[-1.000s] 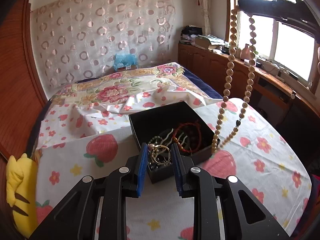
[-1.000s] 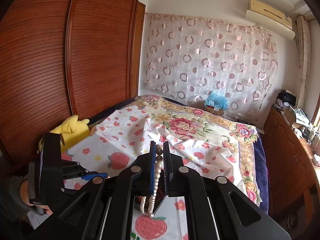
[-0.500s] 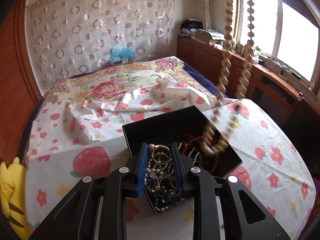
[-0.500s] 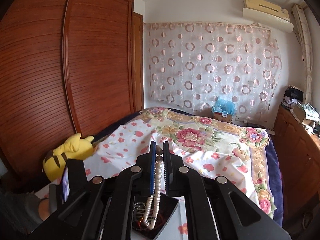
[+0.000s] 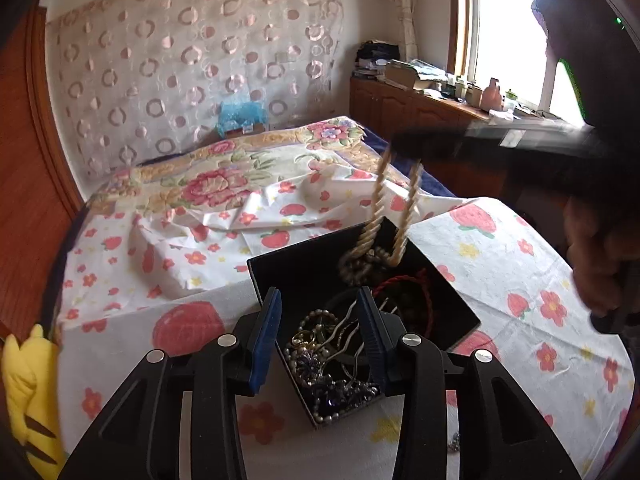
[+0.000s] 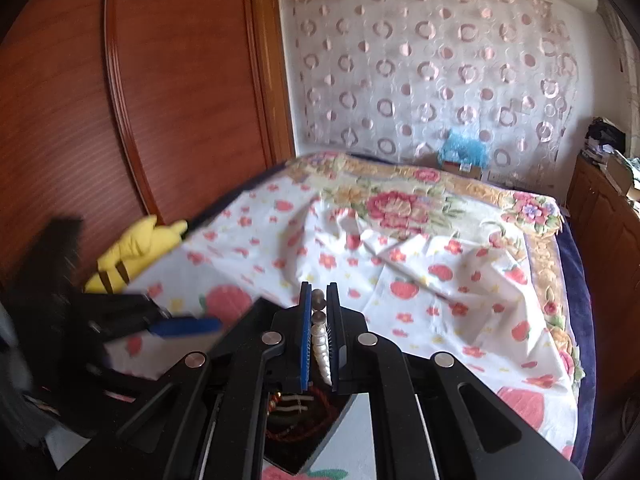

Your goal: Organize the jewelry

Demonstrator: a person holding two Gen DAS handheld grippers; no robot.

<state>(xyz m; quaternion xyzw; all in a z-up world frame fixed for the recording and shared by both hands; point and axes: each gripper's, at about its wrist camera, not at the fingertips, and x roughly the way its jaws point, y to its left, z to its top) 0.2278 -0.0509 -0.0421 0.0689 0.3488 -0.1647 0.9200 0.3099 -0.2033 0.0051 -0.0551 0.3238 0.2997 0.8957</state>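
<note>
A black jewelry box sits on the strawberry-print cloth, holding a gold ring, dark beads, a silver hairpin and a red cord bracelet. My left gripper is open over the box's near corner, empty. My right gripper is shut on a cream bead necklace. In the left wrist view the necklace hangs from the right gripper with its lower end coiled inside the box. The box also shows under the right gripper.
The box rests on a bed-level surface covered by the white strawberry cloth. A yellow plush toy lies at the left edge. A wooden wardrobe stands left, wooden cabinets under the window right.
My left gripper opened and the gold ring dropped into the box. My right gripper came down, lowering the bead necklace so its end now lies in the box.
</note>
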